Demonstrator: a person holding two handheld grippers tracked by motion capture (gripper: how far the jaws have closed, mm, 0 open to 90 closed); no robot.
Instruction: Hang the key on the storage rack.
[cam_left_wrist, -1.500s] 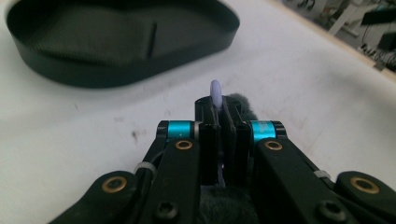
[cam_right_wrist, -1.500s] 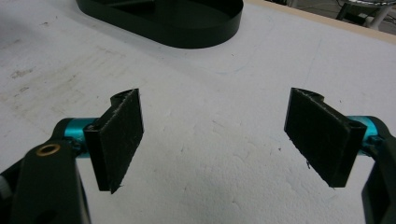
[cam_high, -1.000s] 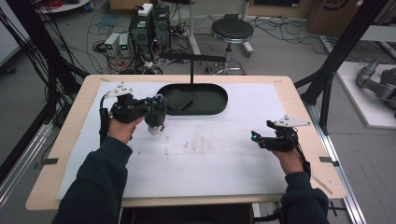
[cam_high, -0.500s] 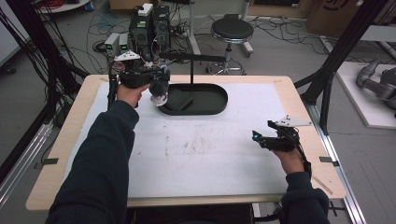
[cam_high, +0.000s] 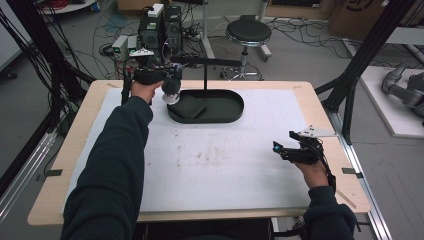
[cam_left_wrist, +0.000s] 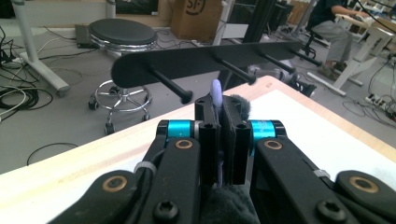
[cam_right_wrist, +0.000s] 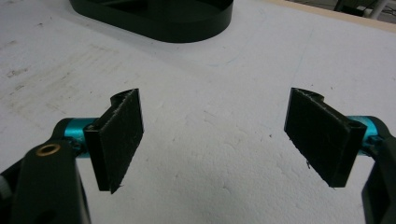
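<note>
Left gripper (cam_left_wrist: 219, 135) clamps a thin purple loop (cam_left_wrist: 216, 91) just short of the rack's pegs (cam_left_wrist: 172, 86). Risk: the loop misses the peg tip and drops. Right gripper (cam_right_wrist: 212, 135) idles wide open, holding nothing, over the mat (cam_right_wrist: 224, 154).

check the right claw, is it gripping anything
No, the right claw stands wide open in its own view, with bare white table cover between its pads.

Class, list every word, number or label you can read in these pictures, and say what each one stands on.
"SF", partly cut off: on the cardboard box behind the stool, left gripper view.
Print on the cardboard boxes at the top of the high view: too blurred to read.
</note>
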